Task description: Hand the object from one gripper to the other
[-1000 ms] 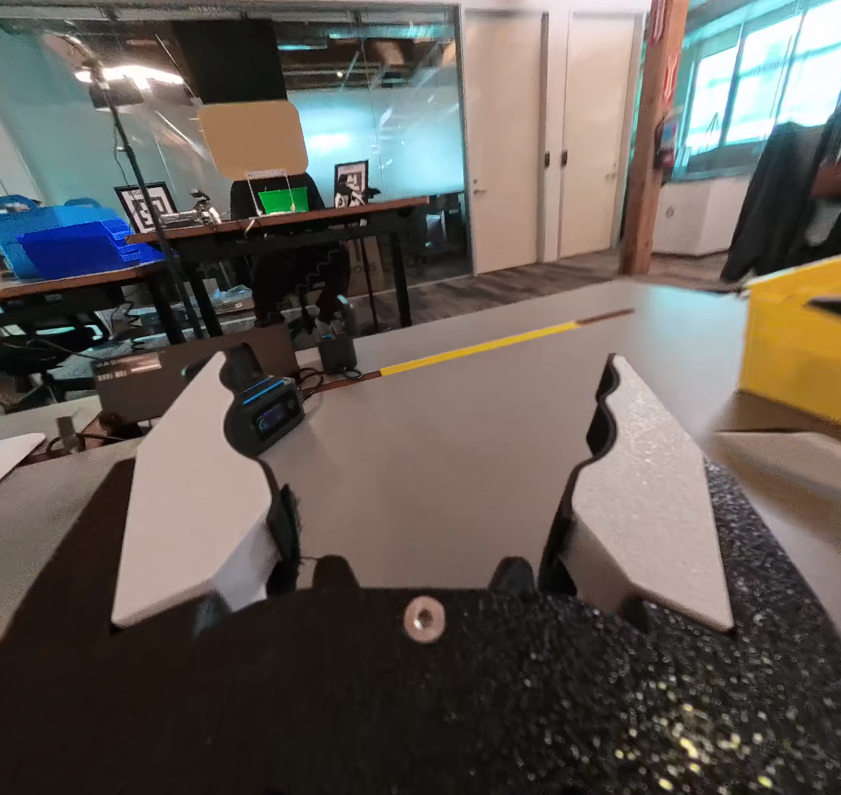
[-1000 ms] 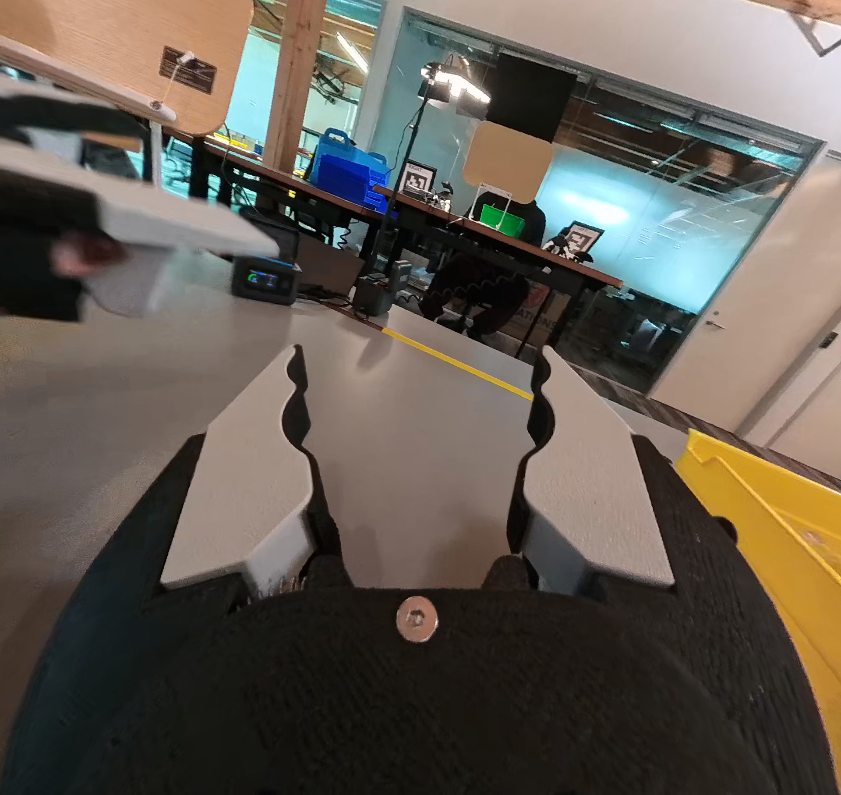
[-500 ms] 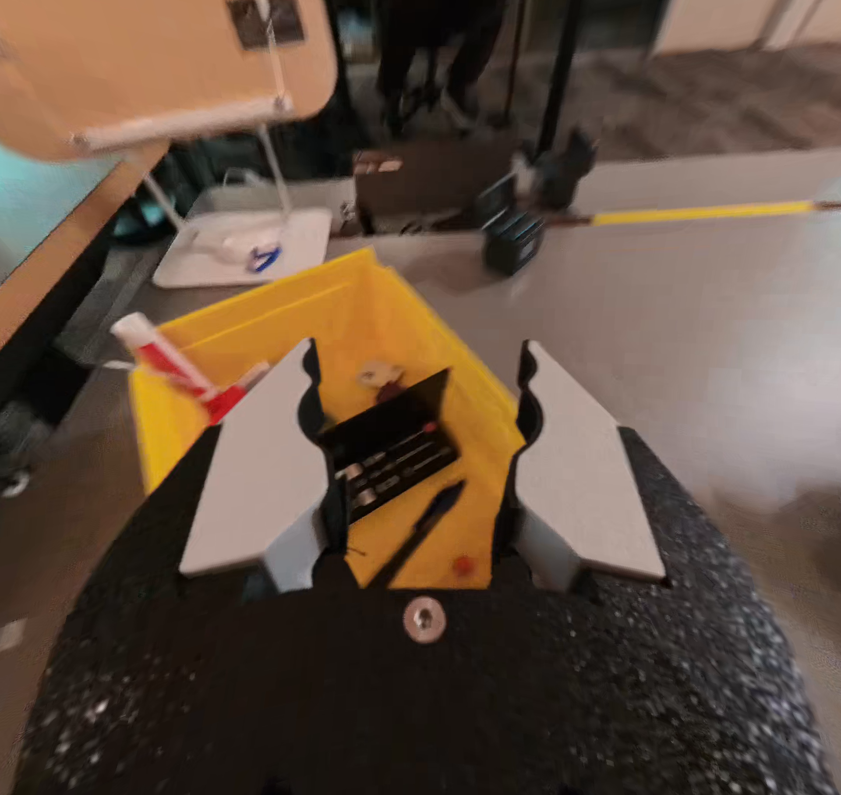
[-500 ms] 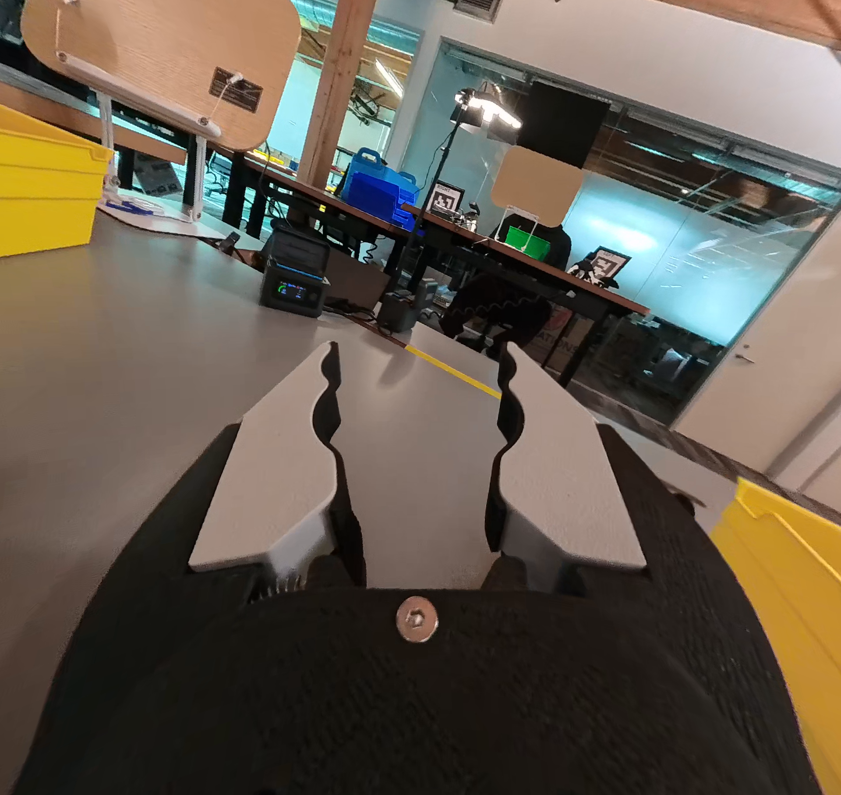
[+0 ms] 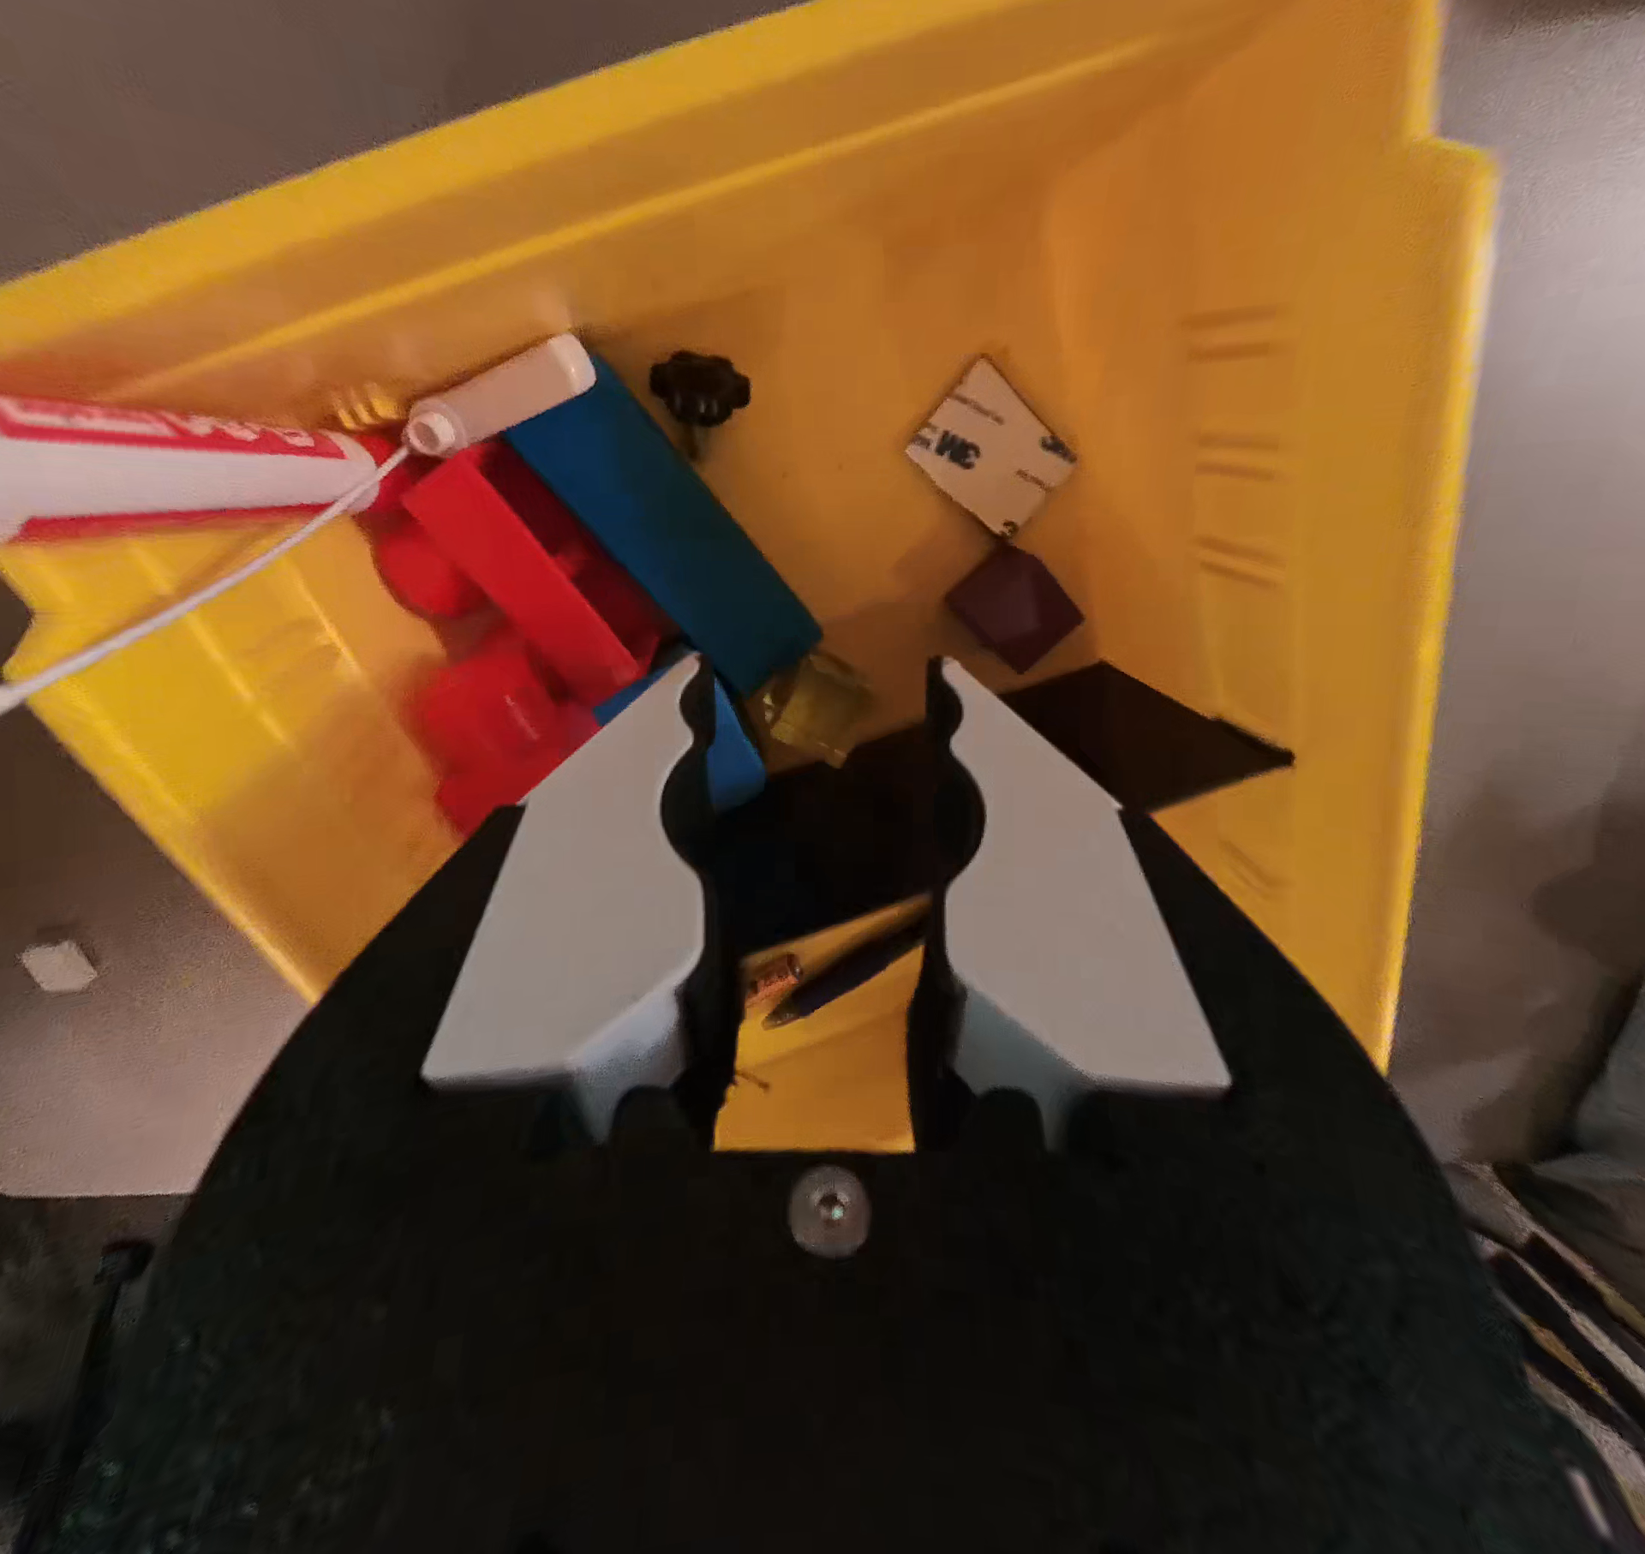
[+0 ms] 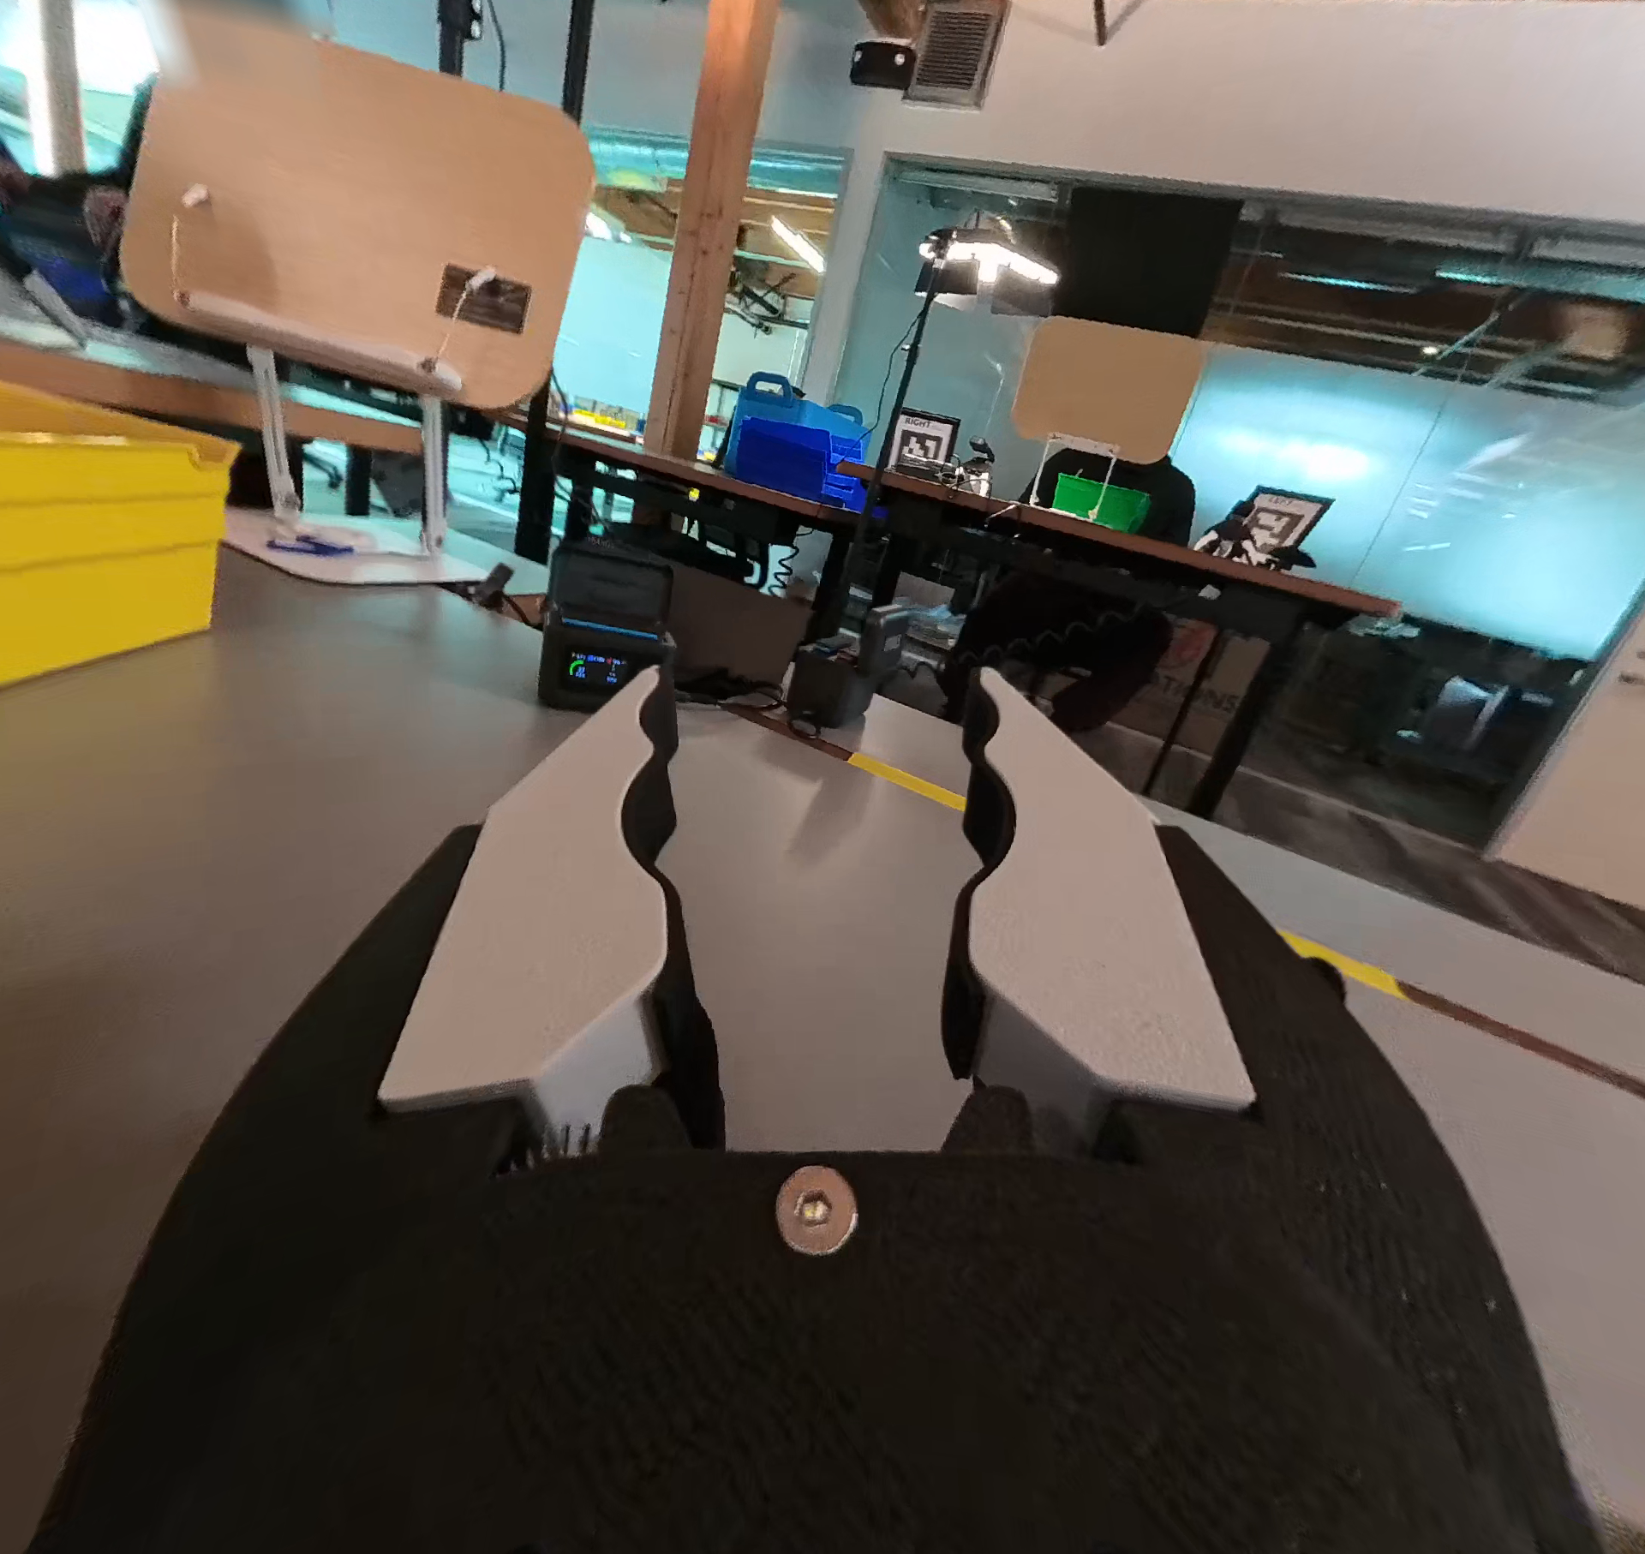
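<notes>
My left gripper is open and empty, pointing down into a yellow bin. Between and beyond its fingers lie a black flat case, a small yellowish piece, a blue block, red bricks, a purple cube, a white adhesive pad, a black knob and a red-and-white tube. A dark pen lies near the finger bases. My right gripper is open and empty above the grey table. The yellow bin also shows at the left in the right wrist view.
A black power unit with a lit display and a small charger stand at the table's far edge. A wooden board on a white stand is behind the bin. A yellow tape line crosses the table. Desks and a person sit beyond. About 5 centimeters separates my left fingertips from the blue block.
My left gripper swung left from the table's far edge and dipped down into the yellow bin, jaws narrowing. My right gripper rose slightly, turned left and opened a little wider than half a second ago.
</notes>
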Motion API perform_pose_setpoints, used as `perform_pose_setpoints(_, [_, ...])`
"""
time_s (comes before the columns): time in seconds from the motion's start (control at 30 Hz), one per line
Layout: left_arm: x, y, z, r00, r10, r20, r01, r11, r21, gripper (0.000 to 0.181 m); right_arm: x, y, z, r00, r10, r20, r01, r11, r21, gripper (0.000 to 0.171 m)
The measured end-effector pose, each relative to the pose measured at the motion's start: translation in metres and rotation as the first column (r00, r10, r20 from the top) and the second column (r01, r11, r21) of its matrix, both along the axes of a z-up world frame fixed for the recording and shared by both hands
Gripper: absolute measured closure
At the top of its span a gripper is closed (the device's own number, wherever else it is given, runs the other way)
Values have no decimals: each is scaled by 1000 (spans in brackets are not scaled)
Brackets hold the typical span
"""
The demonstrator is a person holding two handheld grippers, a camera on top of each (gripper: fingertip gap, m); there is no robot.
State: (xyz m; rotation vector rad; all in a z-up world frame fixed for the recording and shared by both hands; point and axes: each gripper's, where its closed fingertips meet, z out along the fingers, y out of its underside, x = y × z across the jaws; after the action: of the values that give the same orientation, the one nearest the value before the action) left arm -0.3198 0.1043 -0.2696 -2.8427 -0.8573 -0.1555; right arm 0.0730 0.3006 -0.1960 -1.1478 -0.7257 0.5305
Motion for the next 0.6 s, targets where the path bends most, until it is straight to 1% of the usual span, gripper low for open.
perform_pose_setpoints(0.07, [-5, -1, -14, 1000, 27, -9, -27, 998, -57, 135, 1, 1, 1, 1000, 10, -18, -10, 1000, -16, 107])
perform_pose_setpoints(0.17, [-10, -7, -30, 998, 40, -39, -45, 988, -150, 130, -3, -2, 0, 1000, 20, 1, -20, 1000, -2, 107])
perform_pose_setpoints(0.2, [-12, -8, -34, 998, 40, -55, -49, 984, -170, 131, -4, -3, 0, 1000, 24, 7, -24, 1000, 4, 107])
perform_pose_setpoints(0.4, [-21, -2, -45, 991, 91, -94, -106, 979, -176, 135, -3, -1, 1, 999, 30, -21, -31, 999, -20, 107])
perform_pose_setpoints(0.43, [-24, -2, -46, 989, 95, -111, -114, 976, -185, 138, -2, -1, 2, 999, 31, -25, -32, 999, -23, 107])
perform_pose_setpoints(0.6, [-30, -4, -47, 983, 95, -156, -127, 969, -212, 143, -3, -1, 3, 999, 39, -29, -40, 999, -25, 107])
